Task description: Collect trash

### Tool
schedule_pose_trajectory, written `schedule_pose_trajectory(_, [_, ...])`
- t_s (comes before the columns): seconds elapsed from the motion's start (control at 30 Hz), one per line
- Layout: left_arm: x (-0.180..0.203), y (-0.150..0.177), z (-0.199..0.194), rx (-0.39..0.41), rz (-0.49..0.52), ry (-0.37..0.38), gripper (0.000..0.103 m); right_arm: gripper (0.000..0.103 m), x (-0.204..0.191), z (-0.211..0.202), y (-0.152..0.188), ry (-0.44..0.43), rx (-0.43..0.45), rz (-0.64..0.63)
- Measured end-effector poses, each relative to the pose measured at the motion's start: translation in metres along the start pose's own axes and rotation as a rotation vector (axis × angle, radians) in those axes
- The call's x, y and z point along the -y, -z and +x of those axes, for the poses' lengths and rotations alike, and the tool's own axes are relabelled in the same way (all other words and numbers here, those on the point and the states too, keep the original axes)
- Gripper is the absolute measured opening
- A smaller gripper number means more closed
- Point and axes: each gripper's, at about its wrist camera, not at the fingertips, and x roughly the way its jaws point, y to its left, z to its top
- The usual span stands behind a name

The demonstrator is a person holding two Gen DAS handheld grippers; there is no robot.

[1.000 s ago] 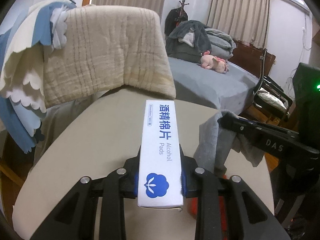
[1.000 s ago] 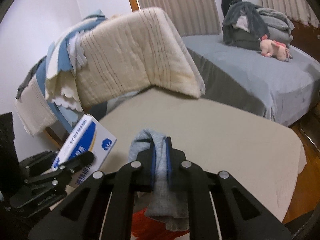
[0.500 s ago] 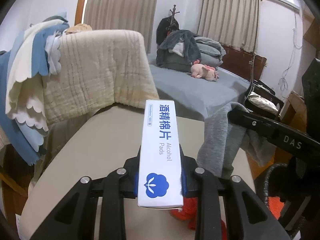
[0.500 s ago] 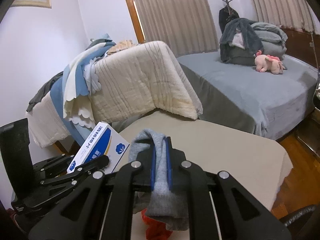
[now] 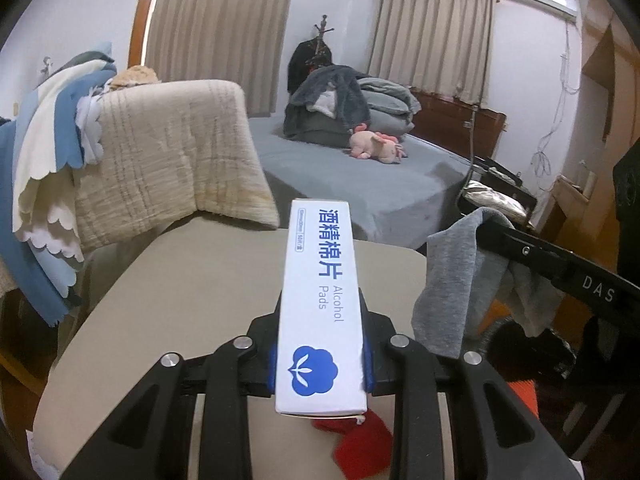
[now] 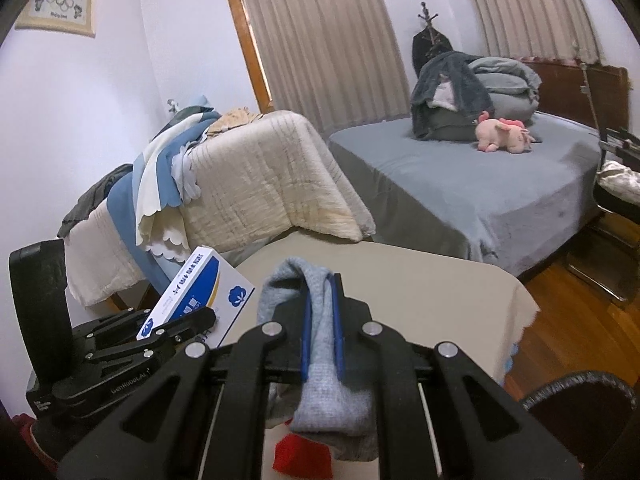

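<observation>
Behind your two grippers is a bedroom: a beige table (image 5: 200,304) in front, a chair draped with blankets (image 5: 160,152) at the left, a grey bed (image 6: 460,184) with a pink plush toy (image 6: 504,130) further back. Going from left to right, your left gripper (image 5: 320,344) is closed on a white box (image 5: 320,304) of alcohol pads, which stands out forward between the jaws and is lifted above the table. To the right of it your right gripper (image 6: 320,320) is clamped on a grey sock (image 6: 320,400) that hangs down limp on both sides of the jaws. Under the two grippers a red piece of cloth (image 5: 360,440) lies on the table edge. At the far right, low in the right wrist view, you see the rim of a black bin (image 6: 580,392), near the table corner.

It seems that both items are picked and the step now is to carry them to the bin. Keep both grips firm while you move. Bring the right gripper over the bin opening first, because it is nearer, and open only when the hanging end of the sock is inside the rim, otherwise it can catch on the edge. Then swing the box over without hitting the right gripper. The red cloth is perhaps the next pick.
</observation>
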Motion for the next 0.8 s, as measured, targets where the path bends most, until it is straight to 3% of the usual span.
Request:
schedule_pose_trajectory(0.43, [0.066, 0.017, -0.020, -0.019, 0.057, 0.103, 0.029, 0.008, 0.018, -0.071, 0.022, 0.065, 0.039, 0.018])
schedule_pose_trajectory(0.8, [0.122, 0.026, -0.019, -0.029, 0.113, 0.193, 0.029, 0.008, 0.054, -0.126, 0.041, 0.171, 0.063, 0.043])
